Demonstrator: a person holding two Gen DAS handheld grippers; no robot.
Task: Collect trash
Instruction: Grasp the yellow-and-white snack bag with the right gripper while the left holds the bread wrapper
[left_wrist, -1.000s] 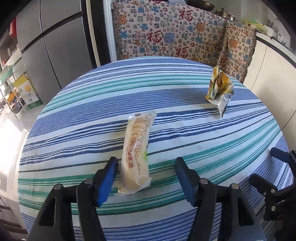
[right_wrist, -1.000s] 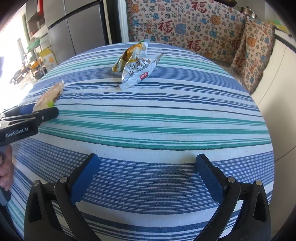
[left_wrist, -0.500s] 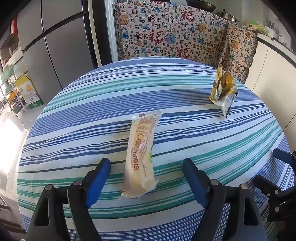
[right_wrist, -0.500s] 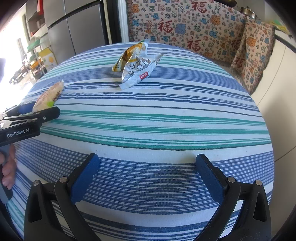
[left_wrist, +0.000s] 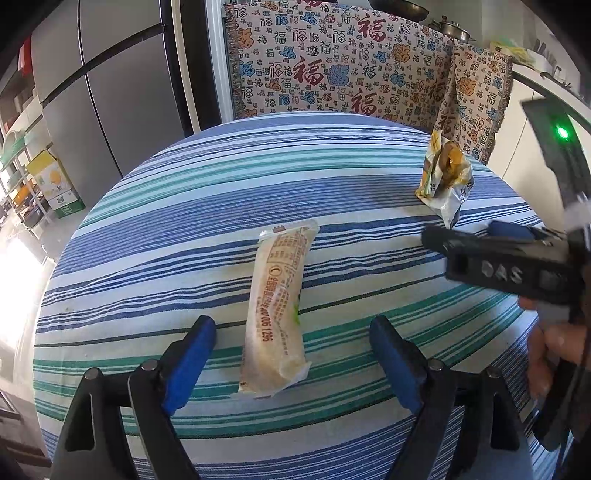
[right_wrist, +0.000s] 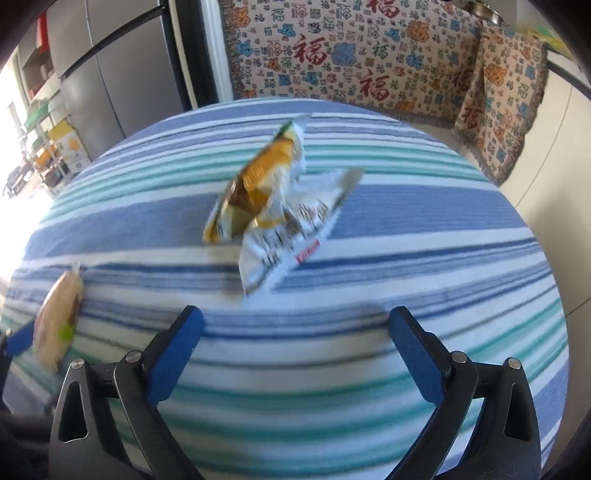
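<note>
On the striped tablecloth (left_wrist: 155, 236) that fills the middle of both views, two pieces of trash lie uncollected, so the task reads as barely begun. Low in the centre of the left wrist view, the long cream snack wrapper (left_wrist: 275, 314) lies lengthwise, its near end between the blue pads of the left gripper (left_wrist: 291, 354) but touched by neither; those jaws have just been opening and now stand wide, gripping nothing. At the upper right of that view the crumpled yellow and silver snack bag (left_wrist: 445, 177) sits near the far edge of the table, and the right gripper (left_wrist: 495, 251) reaches in from the right edge just below it, a person's hand (left_wrist: 554, 350) behind it. In the right wrist view, blurred, the same snack bag (right_wrist: 280, 206) lies in the centre of the frame, ahead of and above the right gripper (right_wrist: 295, 343), whose jaws have just been closing a little yet are well apart with only cloth between them. The long wrapper (right_wrist: 59, 317) shows at the lower left there. No bin or bag for the trash appears in either view, so both pickups and the disposal seem left to do.
</note>
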